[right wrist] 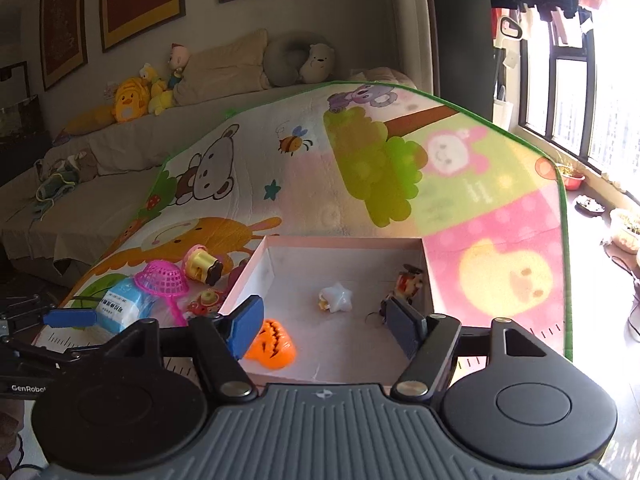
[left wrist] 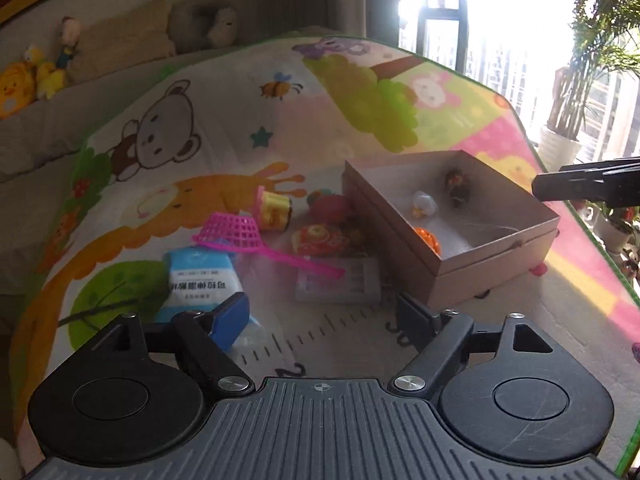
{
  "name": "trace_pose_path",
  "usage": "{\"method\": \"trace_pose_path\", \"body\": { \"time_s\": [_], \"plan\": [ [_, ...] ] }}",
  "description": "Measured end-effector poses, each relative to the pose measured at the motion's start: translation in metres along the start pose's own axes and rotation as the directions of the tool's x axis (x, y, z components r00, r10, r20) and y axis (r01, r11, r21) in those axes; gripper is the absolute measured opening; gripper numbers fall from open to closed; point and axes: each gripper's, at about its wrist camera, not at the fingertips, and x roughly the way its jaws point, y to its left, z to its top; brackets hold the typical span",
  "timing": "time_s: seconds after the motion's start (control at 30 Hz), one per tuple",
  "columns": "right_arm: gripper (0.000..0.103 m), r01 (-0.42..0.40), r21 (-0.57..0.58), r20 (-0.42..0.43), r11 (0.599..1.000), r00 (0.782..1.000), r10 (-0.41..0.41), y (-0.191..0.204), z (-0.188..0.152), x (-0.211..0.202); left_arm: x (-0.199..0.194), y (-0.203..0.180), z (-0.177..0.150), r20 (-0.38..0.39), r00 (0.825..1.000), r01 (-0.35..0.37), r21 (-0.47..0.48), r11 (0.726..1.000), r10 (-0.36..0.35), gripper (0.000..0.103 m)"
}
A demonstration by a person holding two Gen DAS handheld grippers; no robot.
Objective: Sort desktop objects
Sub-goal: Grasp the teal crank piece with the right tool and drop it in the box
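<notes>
The box (right wrist: 344, 248) lies open right under my right gripper (right wrist: 326, 328), whose jaws stand apart and empty above the orange toy (right wrist: 274, 346), star (right wrist: 336, 298) and small figure (right wrist: 408, 282) already dropped inside. My left gripper (left wrist: 320, 320) is spread wide too, holding nothing, just short of the blue packet (left wrist: 202, 280), pink scoop (left wrist: 236, 234) and yellow toy (left wrist: 274, 208) waiting unsorted beyond its left finger, beside the box.

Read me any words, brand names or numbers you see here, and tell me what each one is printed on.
"GenRobot", cut off at the picture's edge: on the left hand-held gripper, seen from the right wrist.
Blue and white packet: dark printed characters, upside down and too blurred to read.
Play mat: ruler marks with digits along its near edge, too blurred to read.
Pink rabbit panel on the mat: faint lettering, unreadable.
</notes>
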Motion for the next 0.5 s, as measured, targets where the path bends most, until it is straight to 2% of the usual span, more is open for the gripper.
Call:
{"method": "trace_pose_path", "body": {
  "time_s": [0.03,0.07,0.13,0.23,0.3,0.4,0.5],
  "plan": [
    [0.083,-0.052,-0.032,-0.027,0.998,0.998,0.051,0.015,-0.01,-0.003,-0.005,0.006,-0.006,-0.007,1.0,-0.015,-0.015,1.0,0.015,0.097],
    [0.084,-0.108,-0.068,-0.063,0.992,0.993,0.104,0.031,-0.02,-0.004,-0.01,0.012,-0.011,-0.018,0.999,-0.029,-0.03,0.999,0.029,0.097],
    [0.084,-0.233,-0.126,-0.15,0.964,0.965,0.214,0.063,-0.041,-0.003,-0.017,0.024,-0.019,-0.045,0.998,-0.049,-0.063,0.997,0.046,0.1],
    [0.084,-0.43,-0.199,-0.278,0.881,0.886,0.37,0.117,-0.072,-0.004,-0.025,0.036,-0.026,-0.065,0.995,-0.081,-0.096,0.992,0.075,0.1],
    [0.084,-0.507,-0.276,-0.314,0.817,0.85,0.422,0.145,-0.085,-0.007,-0.029,0.041,-0.03,-0.069,0.994,-0.095,-0.109,0.989,0.088,0.101],
    [0.086,-0.533,-0.359,-0.354,0.766,0.838,0.416,0.172,-0.101,-0.001,-0.036,0.045,-0.034,-0.065,0.995,-0.09,-0.128,0.988,0.082,0.101],
    [0.086,-0.487,-0.401,-0.366,0.775,0.861,0.352,0.18,-0.11,0.014,-0.041,0.046,-0.038,-0.058,0.996,-0.077,-0.142,0.987,0.07,0.102]
  ]
}}
